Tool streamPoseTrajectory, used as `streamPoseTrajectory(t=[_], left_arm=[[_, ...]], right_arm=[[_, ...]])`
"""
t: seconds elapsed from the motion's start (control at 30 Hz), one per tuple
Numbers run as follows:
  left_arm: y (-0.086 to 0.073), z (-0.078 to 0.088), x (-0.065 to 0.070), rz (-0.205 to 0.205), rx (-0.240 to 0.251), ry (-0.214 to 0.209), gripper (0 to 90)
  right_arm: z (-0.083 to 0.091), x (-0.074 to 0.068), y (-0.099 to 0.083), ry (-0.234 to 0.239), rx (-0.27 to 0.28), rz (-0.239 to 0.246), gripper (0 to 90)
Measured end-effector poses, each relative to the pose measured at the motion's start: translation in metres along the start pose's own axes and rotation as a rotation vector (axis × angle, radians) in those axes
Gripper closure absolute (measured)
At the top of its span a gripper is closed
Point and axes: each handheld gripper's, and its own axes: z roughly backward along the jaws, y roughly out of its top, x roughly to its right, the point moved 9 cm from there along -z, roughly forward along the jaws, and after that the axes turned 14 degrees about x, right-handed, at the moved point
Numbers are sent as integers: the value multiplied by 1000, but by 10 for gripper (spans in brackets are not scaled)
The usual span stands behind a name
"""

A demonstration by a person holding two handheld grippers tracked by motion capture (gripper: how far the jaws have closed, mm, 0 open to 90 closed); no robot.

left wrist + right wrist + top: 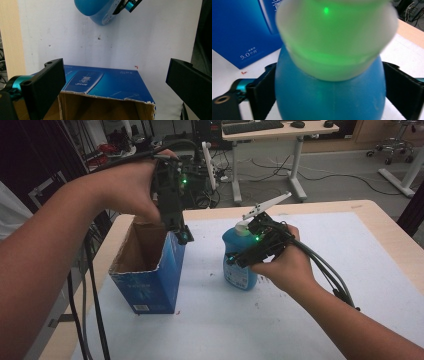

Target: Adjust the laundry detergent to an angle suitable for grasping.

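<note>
The rounded blue plastic bottle with a white cap stands on the white table cover beside the open blue cardboard box. Right gripper clasps its smooth, likely slippery shoulder; a grip below the cap seems surest. Left gripper hangs open over the box.

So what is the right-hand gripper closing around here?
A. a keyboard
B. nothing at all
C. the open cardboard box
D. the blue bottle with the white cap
D: in the right gripper view the blue bottle sits between the right gripper jaws, beside the box.
</note>
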Motion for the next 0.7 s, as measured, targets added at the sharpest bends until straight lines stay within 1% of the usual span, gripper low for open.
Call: streamPoseTrajectory(t=[0.03,0.1,0.3,0.33,0.43,0.47,0.5,0.7], left_arm=[[0,0,0,-1,0,0,25],[0,-1,0,-1,-1,-3,25],[-1,-2,0,3,-3,-4,25],[-1,-2,0,4,-2,-4,25],[-1,-2,0,3,-5,-3,25],[-1,-2,-1,3,-3,-3,24],[-1,-3,-1,3,-3,-6,24],[-1,-5,-1,1,-7,-8,25]], right_arm=[[0,-1,1,10,8,2,127],[-1,-2,1,11,10,-3,127],[-3,-1,-2,3,4,-5,132],[-2,0,-2,-2,5,-3,150],[-2,0,0,-4,15,-3,157],[-2,0,0,-10,17,3,176],[-2,0,0,-6,21,5,194],[-2,0,1,-9,29,5,203]])
